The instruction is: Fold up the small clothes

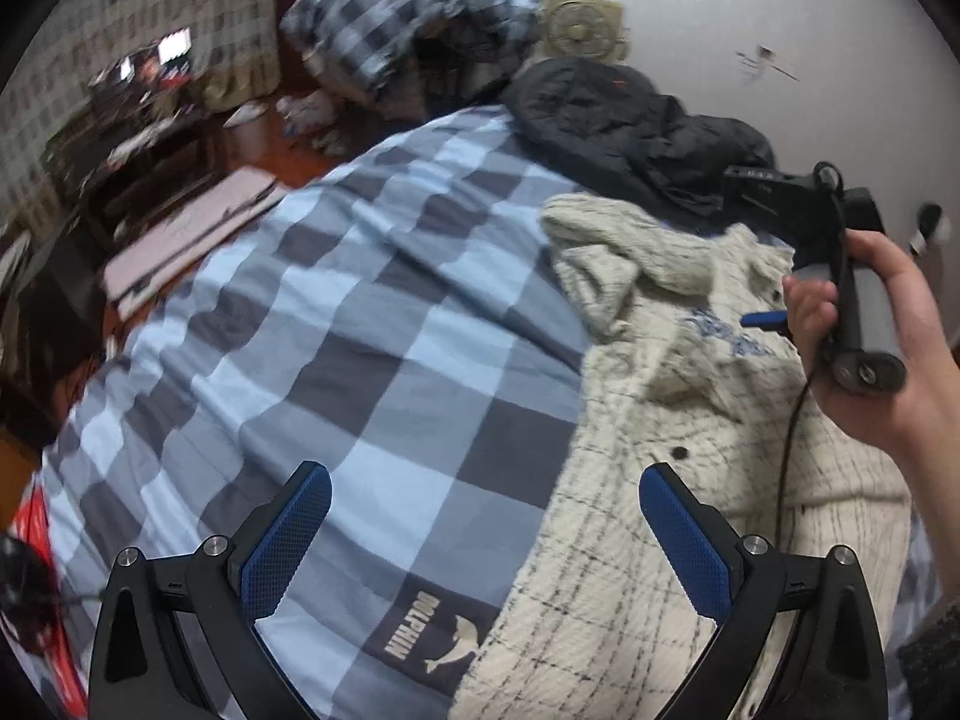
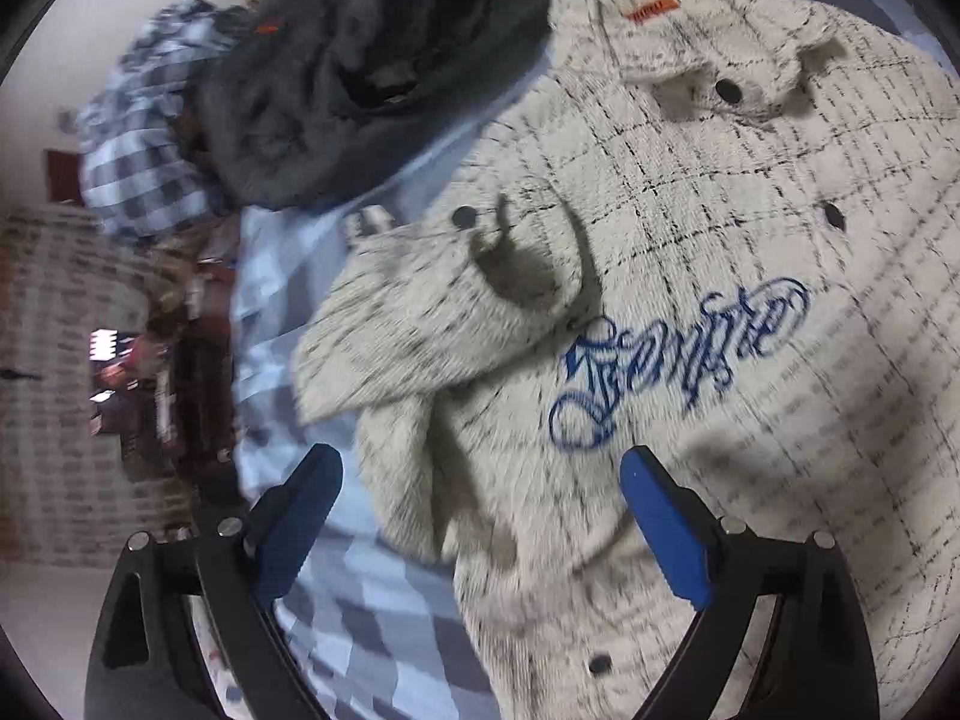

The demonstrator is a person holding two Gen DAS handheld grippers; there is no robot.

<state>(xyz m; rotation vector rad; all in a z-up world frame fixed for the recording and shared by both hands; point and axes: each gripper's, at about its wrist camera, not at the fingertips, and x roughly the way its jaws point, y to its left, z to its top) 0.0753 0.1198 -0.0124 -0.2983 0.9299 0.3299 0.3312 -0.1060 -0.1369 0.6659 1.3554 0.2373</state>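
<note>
A cream jacket with thin black checks (image 1: 678,480) lies on a blue checked bed cover (image 1: 336,324). In the right wrist view the jacket (image 2: 690,228) fills the right side, with blue script lettering (image 2: 678,360), dark buttons and an orange collar tag; one sleeve (image 2: 444,306) is folded across its front. My left gripper (image 1: 483,531) is open and empty above the jacket's left edge. My right gripper (image 2: 480,516) is open and empty just above the jacket, near the sleeve. It also shows in the left wrist view (image 1: 762,319), held in a hand.
A dark puffy jacket (image 1: 630,126) lies beyond the cream one, next to a bundled checked blanket (image 1: 414,12). The white wall (image 1: 780,30) runs behind the bed. Cluttered furniture (image 1: 138,138) and a pink flat item (image 1: 192,234) stand past the bed's left edge.
</note>
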